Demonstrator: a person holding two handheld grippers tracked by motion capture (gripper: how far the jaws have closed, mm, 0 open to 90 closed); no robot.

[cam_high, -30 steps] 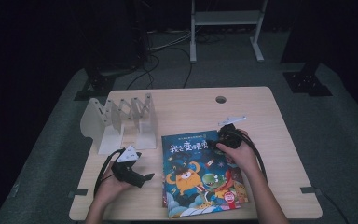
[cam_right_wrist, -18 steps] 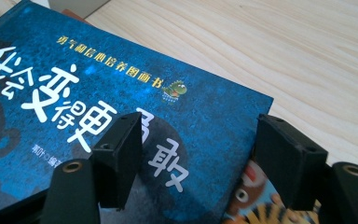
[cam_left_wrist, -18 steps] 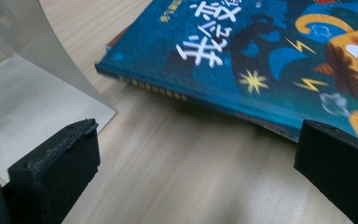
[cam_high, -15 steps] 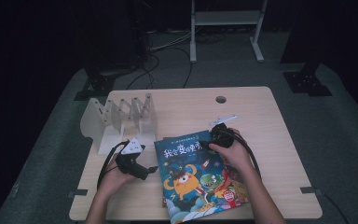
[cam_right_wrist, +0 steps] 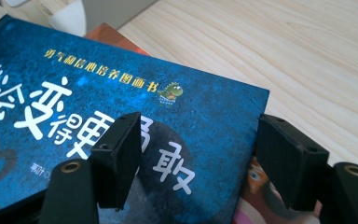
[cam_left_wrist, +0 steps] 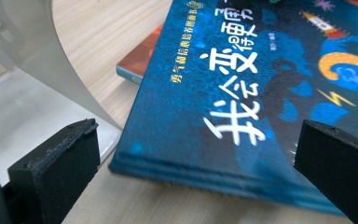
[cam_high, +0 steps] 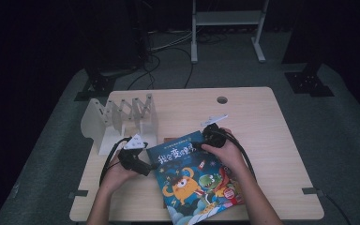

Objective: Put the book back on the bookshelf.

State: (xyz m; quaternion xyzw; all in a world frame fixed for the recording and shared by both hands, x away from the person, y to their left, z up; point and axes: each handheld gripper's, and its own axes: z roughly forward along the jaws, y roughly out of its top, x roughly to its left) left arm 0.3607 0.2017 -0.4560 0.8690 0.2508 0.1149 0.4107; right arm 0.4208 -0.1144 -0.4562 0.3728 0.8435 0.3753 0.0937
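Note:
A blue picture book (cam_high: pixel 187 183) lies tilted on top of other books at the table's front middle. My right gripper (cam_high: pixel 201 146) sits at its far right corner. In the right gripper view the blue picture book (cam_right_wrist: pixel 121 84) runs under my right gripper (cam_right_wrist: pixel 200 158): one jaw stands over the cover, the other just past the book's edge, open with a gap between. My left gripper (cam_high: pixel 151 167) is at the book's left corner. In the left gripper view my left gripper (cam_left_wrist: pixel 196 163) is wide open, with the blue picture book (cam_left_wrist: pixel 242 93) and its corner between the jaws, untouched.
A white accordion book rack (cam_high: pixel 122 117) stands at the left of the wooden table (cam_high: pixel 262 122), its curved end plate (cam_left_wrist: pixel 37 51) close to my left jaw. An orange book (cam_left_wrist: pixel 142 60) pokes out under the blue one. A cable hole (cam_high: pixel 222 100) is at the far edge.
The blue book has slid left and turned, its left corner now nearer the rack. My right gripper moved left with it. My left gripper shifted slightly up toward the book's corner.

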